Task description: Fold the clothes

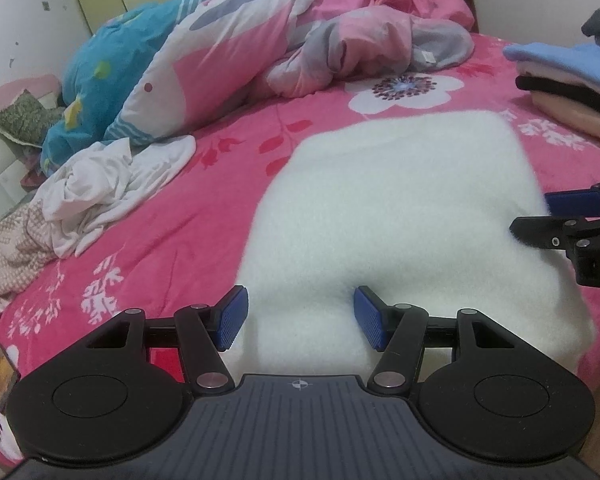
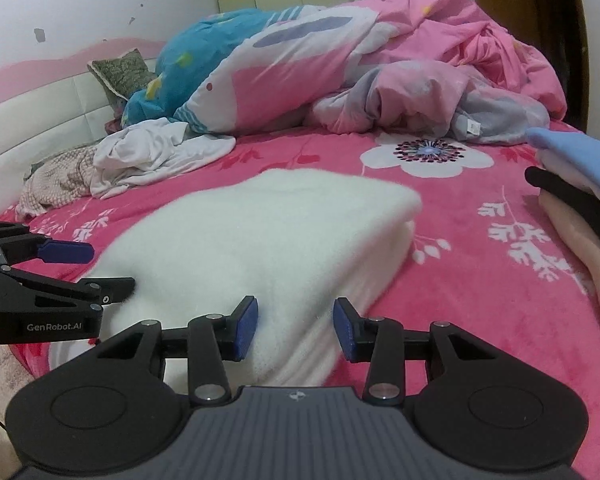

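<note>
A fluffy white garment [image 1: 396, 216] lies folded into a thick rectangle on the pink flowered bedspread [image 1: 204, 200]; it also shows in the right wrist view [image 2: 260, 236]. My left gripper [image 1: 300, 318] is open, its blue pads on either side of the garment's near edge, holding nothing. My right gripper [image 2: 296, 328] is open over the garment's near right corner. The right gripper shows at the right edge of the left wrist view [image 1: 540, 216], open. The left gripper shows at the left of the right wrist view [image 2: 108, 272], open.
A crumpled white garment [image 1: 108, 188] and a beige patterned one [image 1: 8, 252] lie at the left. A heaped pink and blue duvet [image 1: 260, 40] fills the back. A stack of folded clothes [image 1: 572, 80] sits at the right. A phone [image 1: 0, 372] lies near the bed's left edge.
</note>
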Available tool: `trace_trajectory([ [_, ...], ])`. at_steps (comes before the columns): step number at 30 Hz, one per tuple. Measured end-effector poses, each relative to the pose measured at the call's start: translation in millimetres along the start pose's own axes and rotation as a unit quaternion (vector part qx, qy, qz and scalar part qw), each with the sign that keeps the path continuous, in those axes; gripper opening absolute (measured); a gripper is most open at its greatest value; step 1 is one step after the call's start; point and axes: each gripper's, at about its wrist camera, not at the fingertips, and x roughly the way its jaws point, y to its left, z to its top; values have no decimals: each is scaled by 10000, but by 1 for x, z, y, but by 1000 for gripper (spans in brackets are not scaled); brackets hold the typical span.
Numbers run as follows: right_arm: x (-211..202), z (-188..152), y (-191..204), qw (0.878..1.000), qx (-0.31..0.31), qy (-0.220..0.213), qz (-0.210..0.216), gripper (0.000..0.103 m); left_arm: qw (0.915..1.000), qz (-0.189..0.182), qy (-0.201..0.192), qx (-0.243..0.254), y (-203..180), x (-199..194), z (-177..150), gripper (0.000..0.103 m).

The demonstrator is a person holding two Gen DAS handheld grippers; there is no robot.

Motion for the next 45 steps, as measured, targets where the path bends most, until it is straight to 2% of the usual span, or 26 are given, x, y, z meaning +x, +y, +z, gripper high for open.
trace_trajectory([
  [17, -1, -4, 1, 10000, 24, -74, 13, 45, 9997, 182, 61, 129, -8, 0, 2, 59],
  [35, 0, -5, 0, 9999, 14, -104, 23, 45, 9997, 200, 67, 119, -8, 1, 2, 59],
  [40, 0, -5, -1, 9999, 28, -105, 32, 45, 9999, 56, 14, -112, 1, 0, -1, 59],
  [45, 0, -3, 1, 10000, 7, -43, 12, 45, 9969, -391, -99, -681, 26, -7, -9, 63],
])
